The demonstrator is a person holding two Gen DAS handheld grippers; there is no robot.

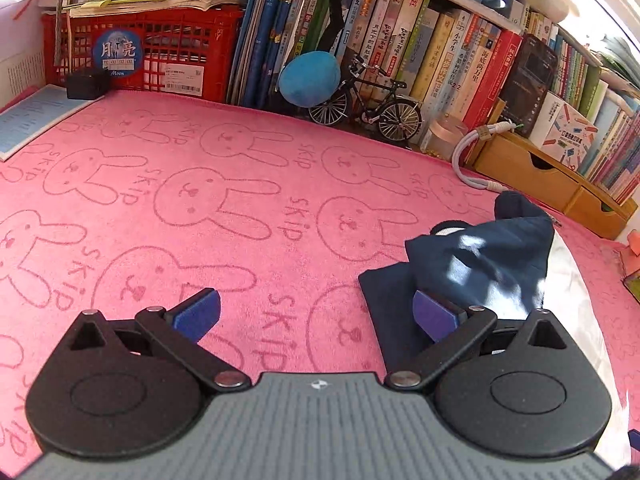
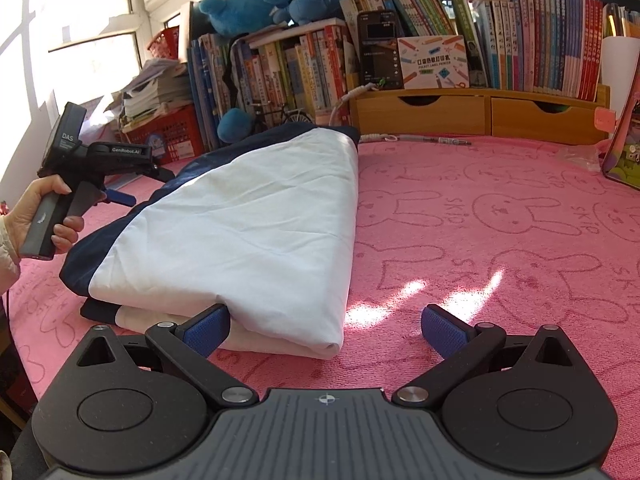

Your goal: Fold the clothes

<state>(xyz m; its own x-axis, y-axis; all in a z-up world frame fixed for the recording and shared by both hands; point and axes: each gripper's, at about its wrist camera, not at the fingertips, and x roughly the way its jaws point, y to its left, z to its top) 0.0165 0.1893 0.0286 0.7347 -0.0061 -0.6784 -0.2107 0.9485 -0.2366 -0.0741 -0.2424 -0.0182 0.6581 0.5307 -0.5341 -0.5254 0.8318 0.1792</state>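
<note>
A folded garment [image 2: 248, 232], white on top with navy edges, lies on the pink rabbit-print mat [image 2: 500, 240]. My right gripper [image 2: 326, 328] is open at its near end, the left finger touching the white fold and the right finger over bare mat. In the left wrist view, a navy corner of the garment [image 1: 480, 264] lies at the right. My left gripper [image 1: 318, 314] is open, its right finger over that navy edge and its left finger over the mat. The right wrist view also shows the left gripper [image 2: 122, 197], held by a hand [image 2: 44, 216] at the garment's far left side.
Along the back stand rows of books [image 1: 420, 48], a red crate [image 1: 160, 52], a blue plush ball [image 1: 310, 78] and a model bicycle [image 1: 368, 104]. A wooden drawer unit [image 2: 480, 114] and a white cable [image 2: 408, 138] border the mat. A colourful bag [image 2: 624, 140] sits at the right.
</note>
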